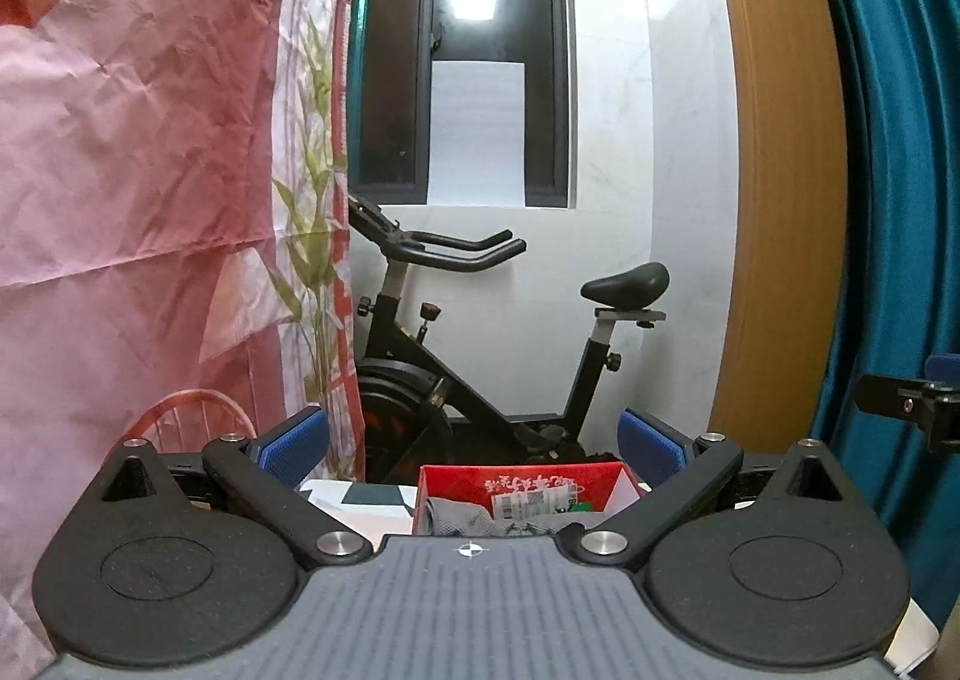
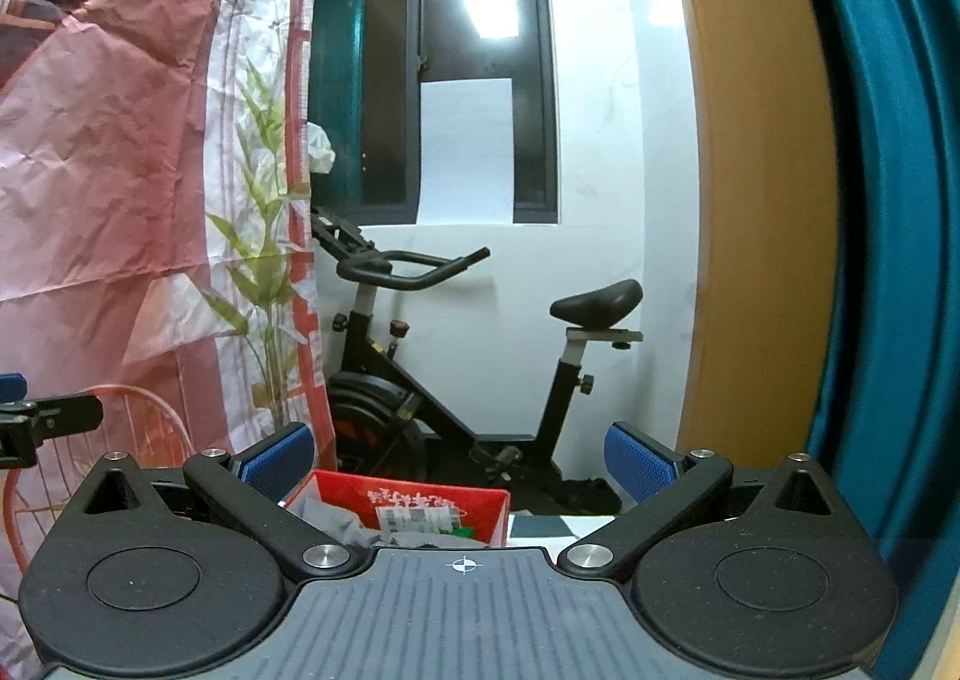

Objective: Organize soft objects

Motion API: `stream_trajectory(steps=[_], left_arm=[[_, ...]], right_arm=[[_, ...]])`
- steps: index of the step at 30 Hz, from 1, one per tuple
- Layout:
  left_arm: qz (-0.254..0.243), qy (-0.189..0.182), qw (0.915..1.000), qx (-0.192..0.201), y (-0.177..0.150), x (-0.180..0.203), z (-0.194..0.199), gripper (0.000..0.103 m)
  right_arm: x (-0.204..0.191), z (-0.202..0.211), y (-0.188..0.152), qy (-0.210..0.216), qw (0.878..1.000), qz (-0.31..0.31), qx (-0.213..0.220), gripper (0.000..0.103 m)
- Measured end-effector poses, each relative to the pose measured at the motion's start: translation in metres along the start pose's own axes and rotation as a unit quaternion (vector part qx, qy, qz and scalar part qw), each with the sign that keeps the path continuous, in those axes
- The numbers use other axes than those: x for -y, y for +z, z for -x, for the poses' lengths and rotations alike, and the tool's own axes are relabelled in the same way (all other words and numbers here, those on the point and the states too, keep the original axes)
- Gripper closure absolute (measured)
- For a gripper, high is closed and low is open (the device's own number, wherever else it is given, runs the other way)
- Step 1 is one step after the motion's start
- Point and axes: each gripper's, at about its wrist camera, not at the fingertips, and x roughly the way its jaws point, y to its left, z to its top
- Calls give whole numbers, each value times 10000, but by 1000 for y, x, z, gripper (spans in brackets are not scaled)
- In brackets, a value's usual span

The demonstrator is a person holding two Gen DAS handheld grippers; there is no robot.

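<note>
1. Red cardboard box [image 1: 522,485] sits low and centre ahead of both claws, holding grey fabric [image 1: 474,524] and a labelled packet [image 1: 534,502].
2. Left claw [image 1: 474,443]: blue pads spread wide, nothing between them.
3. Right claw [image 2: 459,455]: spread wide too, empty.
4. Behind: black exercise bike [image 1: 480,356], dark window [image 1: 462,56], pink printed curtain [image 1: 138,140] left, teal curtain [image 1: 894,170] right.
</note>
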Motion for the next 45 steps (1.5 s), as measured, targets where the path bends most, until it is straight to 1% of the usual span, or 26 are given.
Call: stream_trajectory(steps=[15, 45], left_arm=[[64, 20, 9999, -108, -4, -8, -10, 0], [76, 168, 9995, -263, -10, -7, -17, 0]], right_arm=[[0, -7, -3, -178, 9997, 97, -157, 0], [0, -19, -12, -431, 9983, 191, -335, 0]])
